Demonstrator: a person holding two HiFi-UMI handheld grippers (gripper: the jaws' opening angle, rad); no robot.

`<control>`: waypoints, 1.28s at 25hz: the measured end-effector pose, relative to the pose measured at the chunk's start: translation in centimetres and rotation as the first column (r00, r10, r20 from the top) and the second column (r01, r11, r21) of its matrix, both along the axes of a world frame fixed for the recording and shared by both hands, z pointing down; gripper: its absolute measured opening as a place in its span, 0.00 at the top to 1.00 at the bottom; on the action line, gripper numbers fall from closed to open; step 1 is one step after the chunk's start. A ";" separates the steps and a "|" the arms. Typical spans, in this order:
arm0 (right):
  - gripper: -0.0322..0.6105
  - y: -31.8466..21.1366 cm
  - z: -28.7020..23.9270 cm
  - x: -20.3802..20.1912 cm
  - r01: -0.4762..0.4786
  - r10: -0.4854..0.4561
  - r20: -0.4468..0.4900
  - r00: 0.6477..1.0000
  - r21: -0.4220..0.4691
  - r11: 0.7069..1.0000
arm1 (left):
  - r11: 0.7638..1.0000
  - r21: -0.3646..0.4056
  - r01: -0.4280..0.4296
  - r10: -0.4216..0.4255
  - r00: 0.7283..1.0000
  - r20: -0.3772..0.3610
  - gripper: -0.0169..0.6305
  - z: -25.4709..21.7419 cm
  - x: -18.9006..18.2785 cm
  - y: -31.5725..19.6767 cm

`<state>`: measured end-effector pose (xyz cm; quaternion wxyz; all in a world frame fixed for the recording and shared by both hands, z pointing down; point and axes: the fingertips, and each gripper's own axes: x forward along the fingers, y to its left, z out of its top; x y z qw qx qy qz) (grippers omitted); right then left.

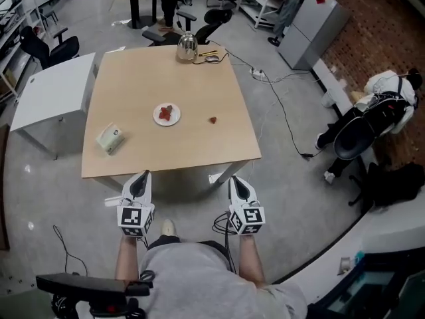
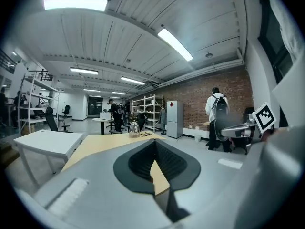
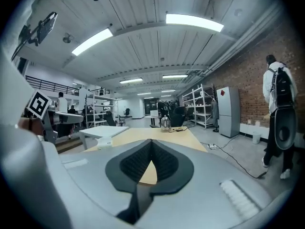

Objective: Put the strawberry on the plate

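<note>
Red strawberry point(image 1: 213, 119) is lying on the desk point(image 1: 133, 92), apart from the plate point(image 1: 157, 117) and to its right, while the left tongs point(image 1: 142, 177) and right tongs point(image 1: 236, 180) are hanging closed and empty off the near edge, so reaching is probably only starting and one pair needs opening next.

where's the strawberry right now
In the head view the strawberry lies on the wooden table, just right of the white plate and not touching it, far ahead of the right hand-held gripper.

bare tabletop point(image 1: 192, 153) along near edge, plate point(image 1: 155, 115) mid-table, box point(image 1: 110, 138) left, kettle point(image 1: 186, 47) far
</note>
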<state>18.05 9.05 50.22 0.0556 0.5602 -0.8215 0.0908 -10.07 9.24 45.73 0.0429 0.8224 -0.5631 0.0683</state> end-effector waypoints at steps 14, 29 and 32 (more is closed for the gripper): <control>0.94 -2.8 0.3 -4.1 -0.167 0.167 -0.030 0.985 0.005 0.986 | 0.987 -0.009 -0.160 0.160 0.987 -0.027 0.94 2.0 -4.0 -6.8; 0.94 -10.5 2.1 -4.7 -0.141 0.141 -0.038 0.989 -0.004 0.990 | 0.983 -0.050 -0.177 0.176 0.984 -0.025 0.94 4.3 -3.2 -13.7; 0.94 -13.2 2.7 -4.1 -0.132 0.132 -0.041 0.990 -0.011 0.991 | 0.984 -0.058 -0.169 0.168 0.986 -0.018 0.94 4.6 -2.8 -16.0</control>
